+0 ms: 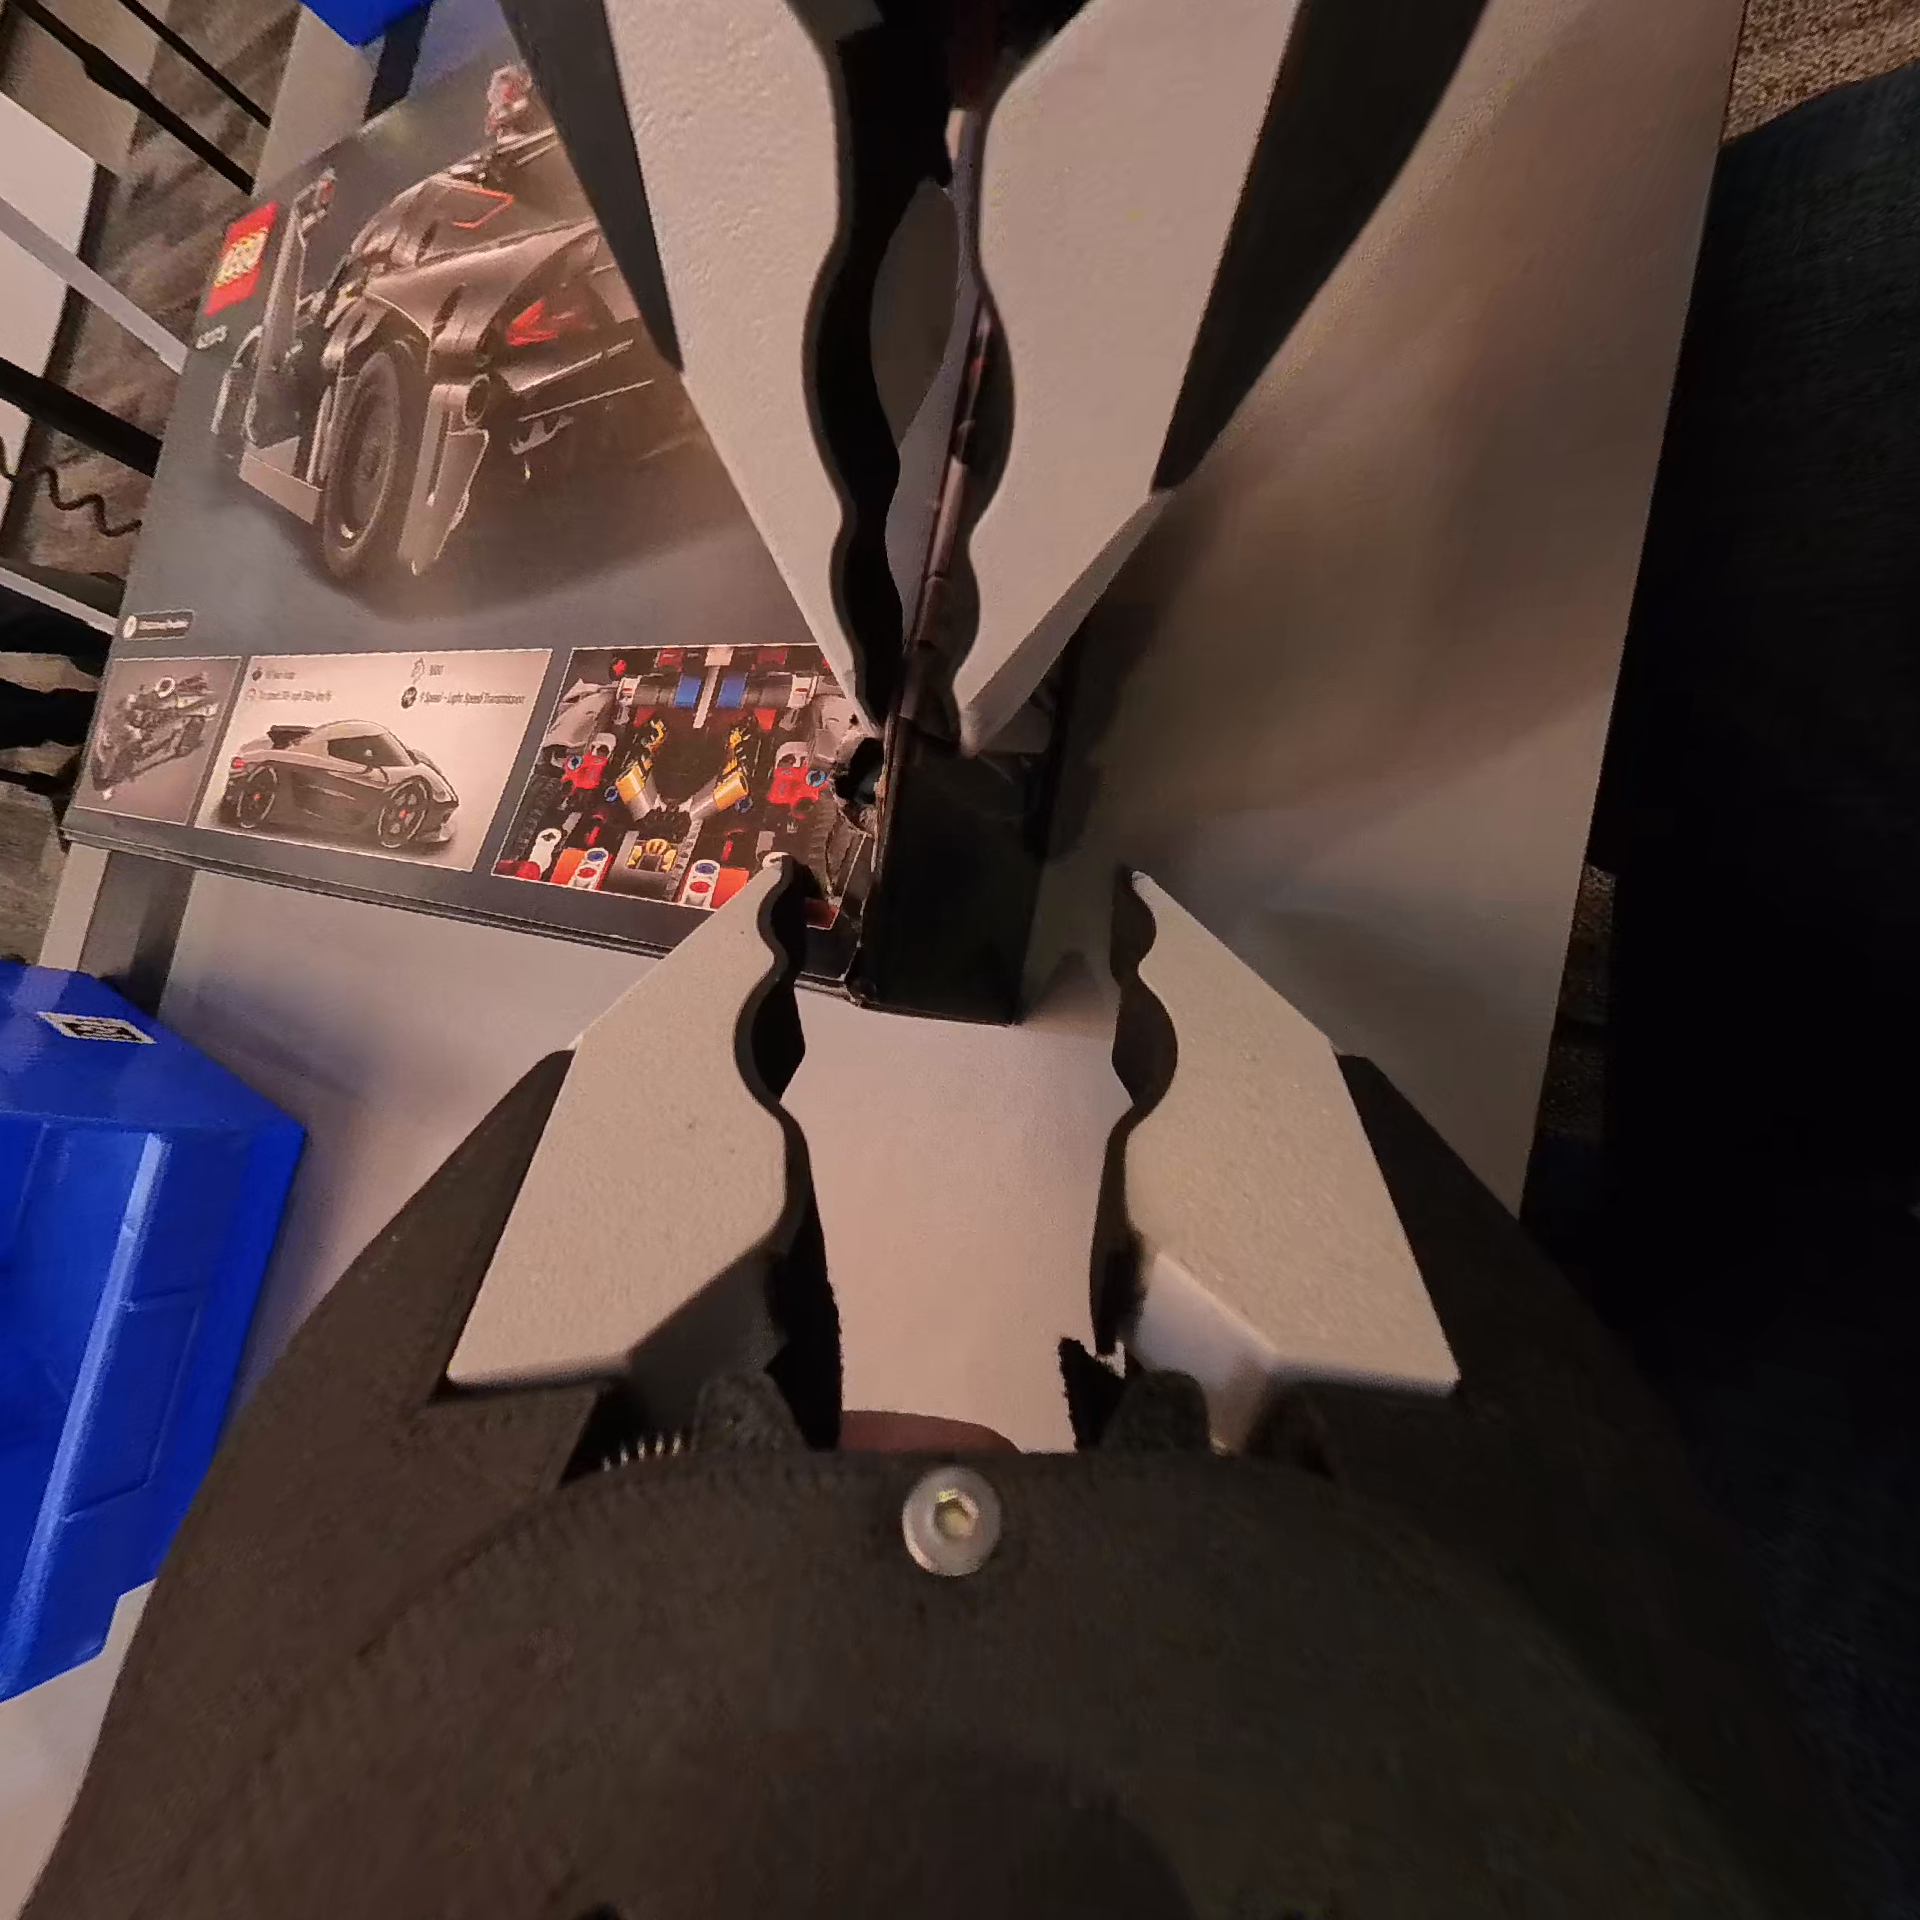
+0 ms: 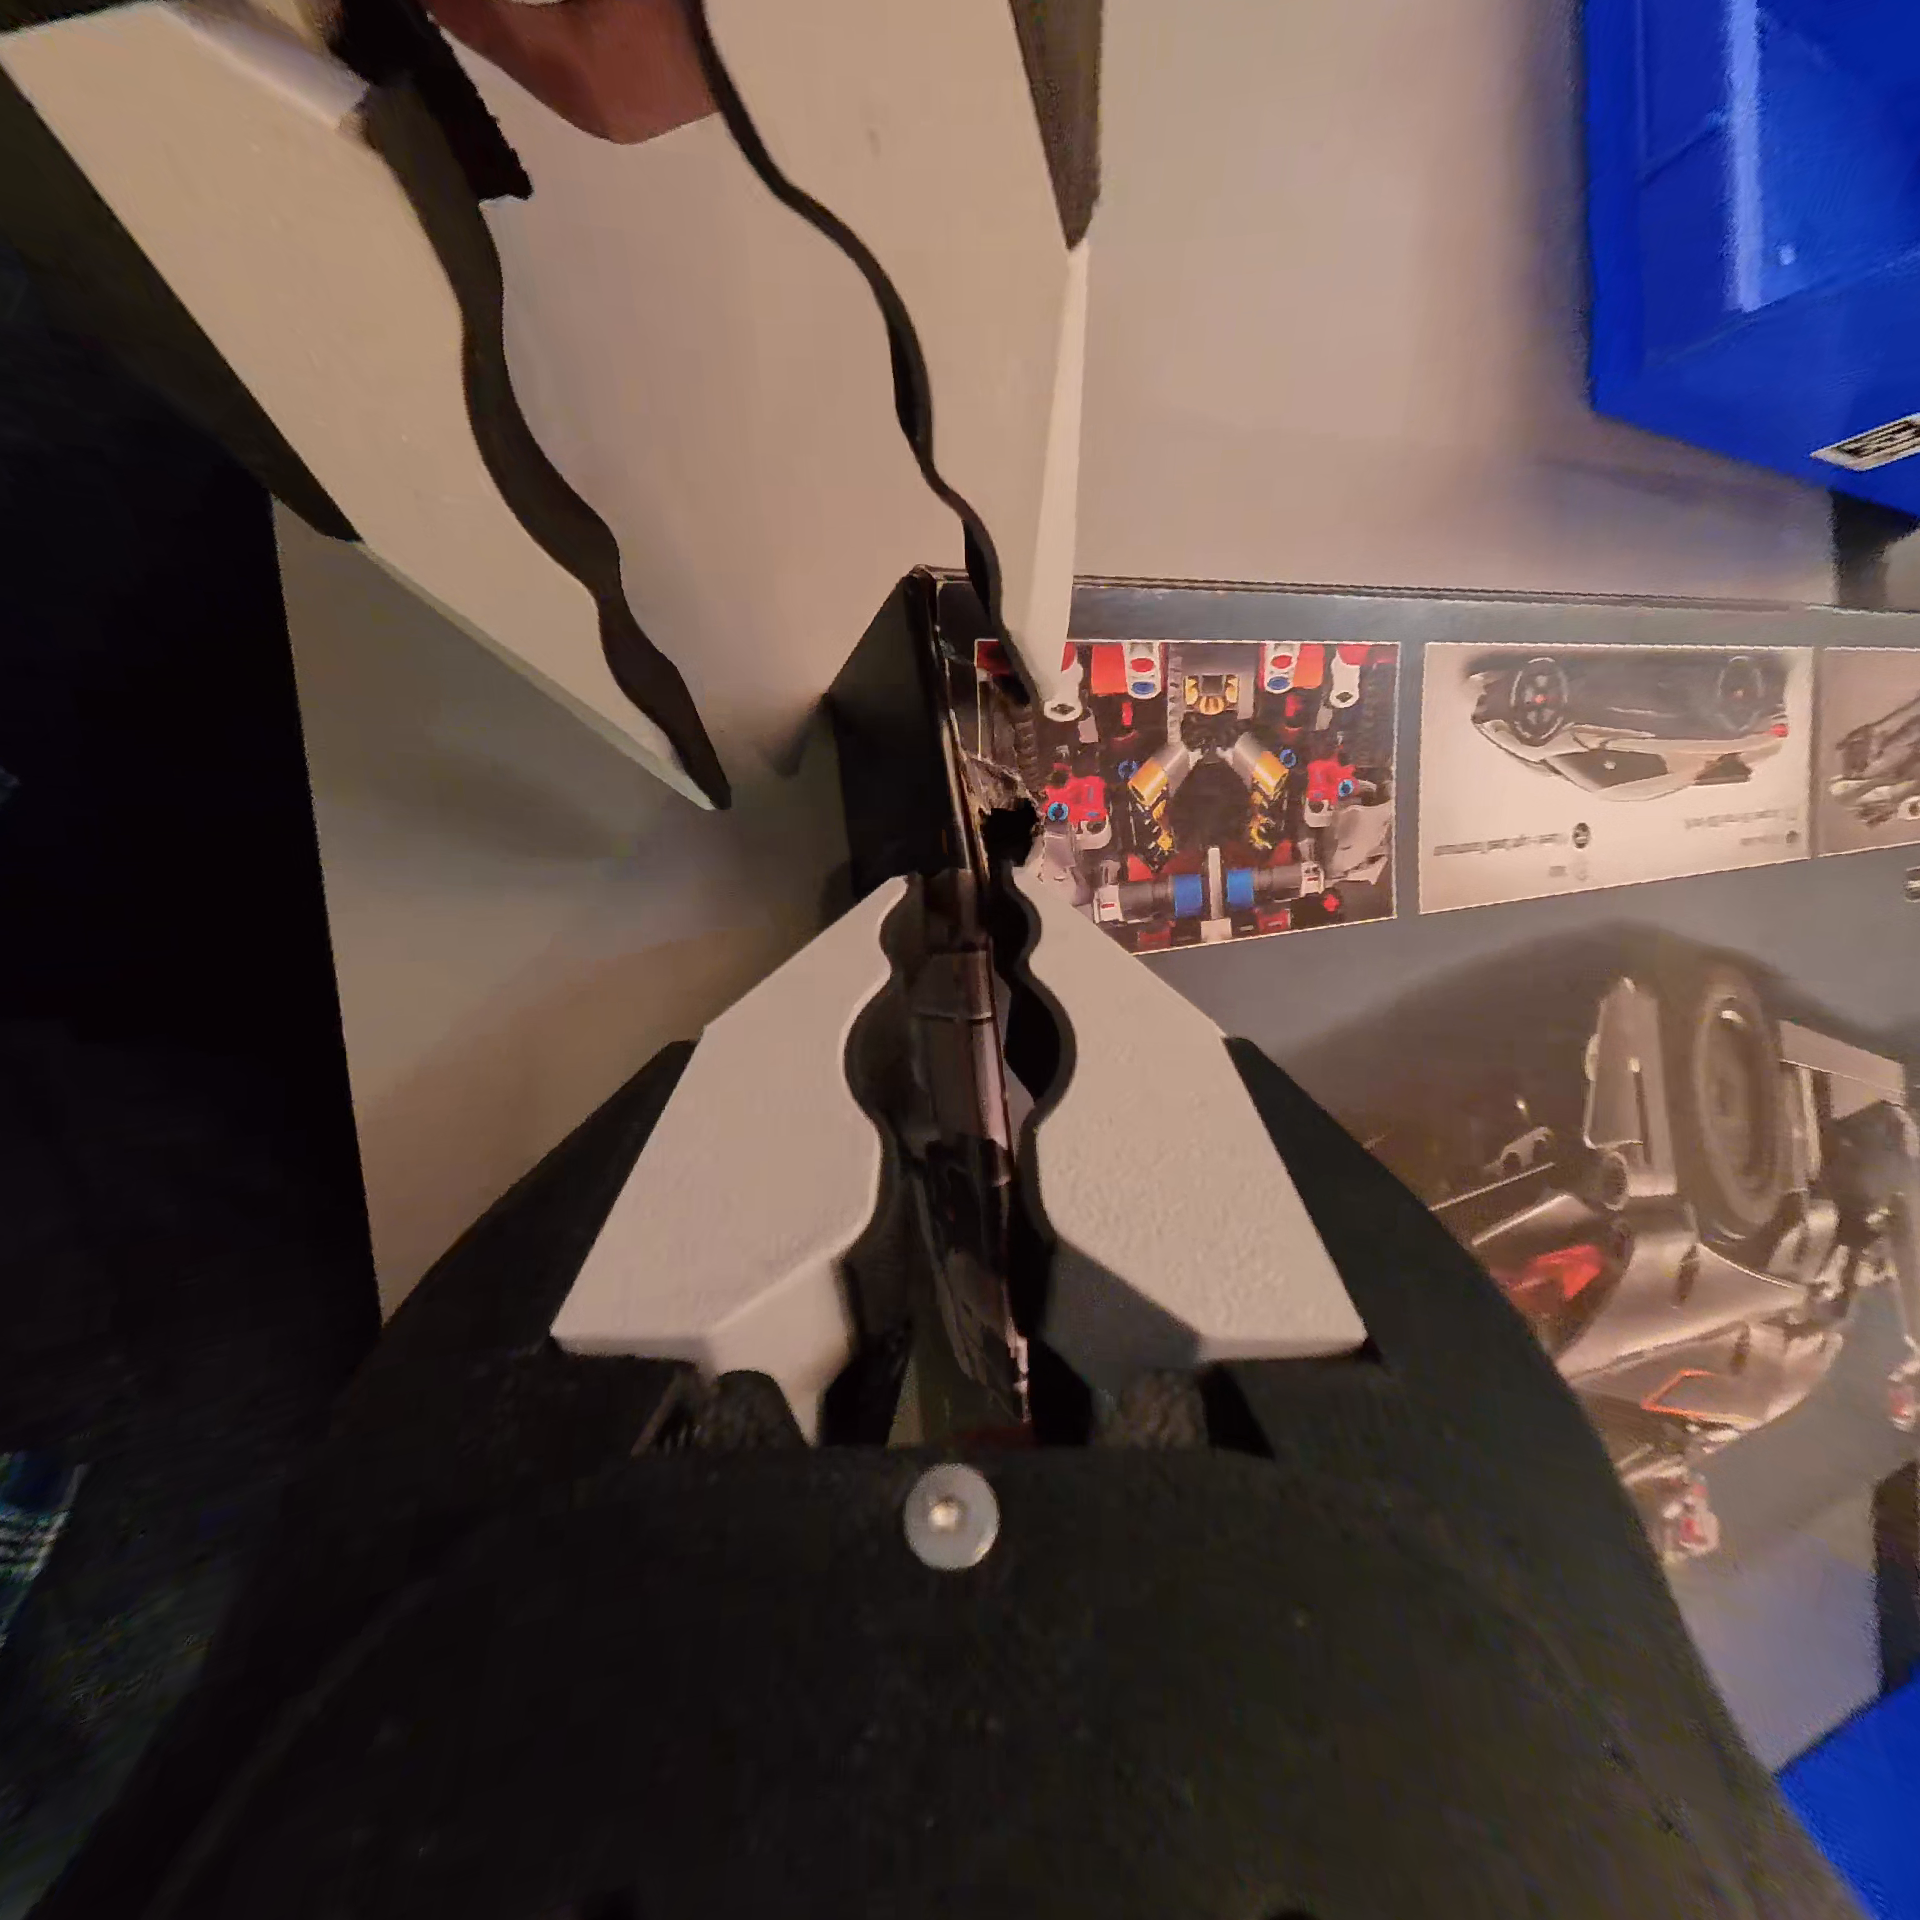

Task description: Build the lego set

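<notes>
One lego box (image 1: 436, 499) lies flat on the white counter (image 1: 1351, 623), printed face up, car pictures on it. Its dark end panel (image 1: 956, 883) faces the counter's free area. A ragged hole (image 2: 1006, 826) is torn at the top edge near that end.

Right tongs (image 2: 961, 920): nearly closed, pinching the thin end flap (image 2: 977, 1091) of the box between the two grey fingers (image 2: 748, 1174). The flap runs up the narrow gap between them, and the wavy inner pads touch it on both sides. In the left wrist view the same tongs (image 1: 914, 717) come down from the top, tips at the box's upper end corner just beside the hole.

Left tongs (image 1: 956, 883): wide open, holding nothing. One tip sits over the printed face at the box corner, the other is off past the end panel, so the corner lies between the tips. Cannot tell if either tip touches the cardboard. In the right wrist view the left tongs (image 2: 883, 738) reach in from the top, spread apart, one finger over the box face, the other over bare counter.

Blue bins: one (image 1: 114, 1299) beside the box in the left wrist view; two blue pieces in the right wrist view, one (image 2: 1756, 239) at the upper corner and one (image 2: 1860, 1808) at the lower corner. Contents not visible.

Dark floor beyond the counter edge.
</notes>
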`<state>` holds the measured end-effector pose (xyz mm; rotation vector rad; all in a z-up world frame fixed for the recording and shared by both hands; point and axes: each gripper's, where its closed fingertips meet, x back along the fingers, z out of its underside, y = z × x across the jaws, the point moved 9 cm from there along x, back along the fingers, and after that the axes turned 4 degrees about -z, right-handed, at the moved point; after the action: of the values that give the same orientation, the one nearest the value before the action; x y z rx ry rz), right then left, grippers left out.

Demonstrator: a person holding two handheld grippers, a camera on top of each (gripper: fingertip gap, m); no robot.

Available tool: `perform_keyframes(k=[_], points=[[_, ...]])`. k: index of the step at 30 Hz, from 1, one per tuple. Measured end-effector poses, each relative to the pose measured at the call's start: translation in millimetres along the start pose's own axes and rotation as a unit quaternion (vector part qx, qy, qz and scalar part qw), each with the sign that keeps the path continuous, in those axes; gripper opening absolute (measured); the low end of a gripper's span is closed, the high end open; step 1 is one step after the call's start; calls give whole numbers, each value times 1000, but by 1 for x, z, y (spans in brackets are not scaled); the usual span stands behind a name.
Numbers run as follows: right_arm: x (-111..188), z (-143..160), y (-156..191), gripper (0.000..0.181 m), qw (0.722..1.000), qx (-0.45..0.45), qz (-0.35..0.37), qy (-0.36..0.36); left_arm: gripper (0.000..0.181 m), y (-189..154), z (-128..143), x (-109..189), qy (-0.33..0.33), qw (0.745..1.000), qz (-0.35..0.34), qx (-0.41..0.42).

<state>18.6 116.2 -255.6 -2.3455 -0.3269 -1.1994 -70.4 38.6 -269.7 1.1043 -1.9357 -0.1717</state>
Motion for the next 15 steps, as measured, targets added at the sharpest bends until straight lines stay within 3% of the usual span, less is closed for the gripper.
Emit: perform_keyframes(k=[7,15], points=[[3,6,-11,10,992,-86,-72,-52,56,1,0,1,0,1000,-3,-4],[7,8,-2,13,994,-84,-8,-72,55,2,0,1,-4,1000,0,-4]])
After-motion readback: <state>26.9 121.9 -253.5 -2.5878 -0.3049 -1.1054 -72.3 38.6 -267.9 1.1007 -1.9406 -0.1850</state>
